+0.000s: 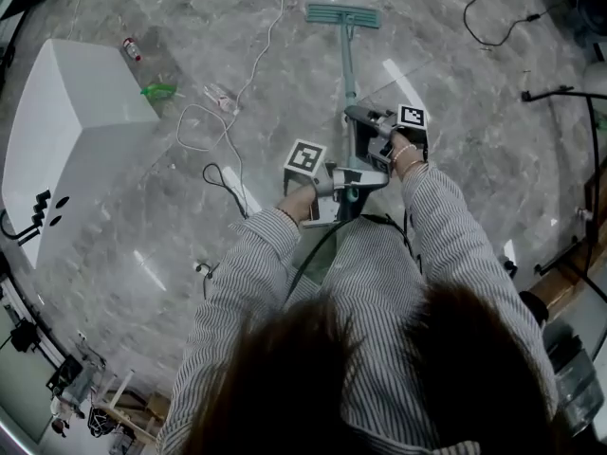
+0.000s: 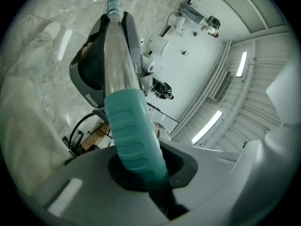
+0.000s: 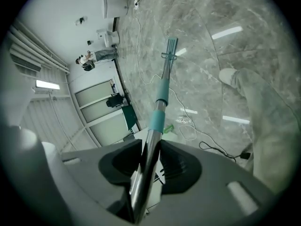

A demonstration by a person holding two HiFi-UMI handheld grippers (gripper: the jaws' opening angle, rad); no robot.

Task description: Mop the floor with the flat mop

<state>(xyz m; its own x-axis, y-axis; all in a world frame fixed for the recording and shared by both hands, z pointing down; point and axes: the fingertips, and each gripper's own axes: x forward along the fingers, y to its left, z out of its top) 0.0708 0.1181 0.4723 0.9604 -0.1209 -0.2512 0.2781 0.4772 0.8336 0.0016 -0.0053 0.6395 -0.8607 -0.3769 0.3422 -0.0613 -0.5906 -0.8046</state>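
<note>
A flat mop with a teal head [image 1: 342, 14] lies on the grey marble floor ahead of me, its pole [image 1: 348, 69] running back toward my body. My left gripper [image 1: 334, 186] is shut on the teal grip [image 2: 134, 138] at the pole's near end. Further down the pole, my right gripper [image 1: 365, 121] is shut on the bare metal shaft [image 3: 146, 166]. In the right gripper view the shaft passes a teal collar [image 3: 161, 94] and ends at the mop head [image 3: 170, 47] on the floor. In the left gripper view the right gripper [image 2: 96, 62] shows clamped on the shaft.
A white table [image 1: 71, 126] stands at the left. A white cable [image 1: 242, 88] and a black cable [image 1: 226, 183] trail over the floor left of the pole, near a green item [image 1: 158, 90]. Stands and another black cable [image 1: 488, 27] sit at the right. My shoe [image 3: 228, 74] is near.
</note>
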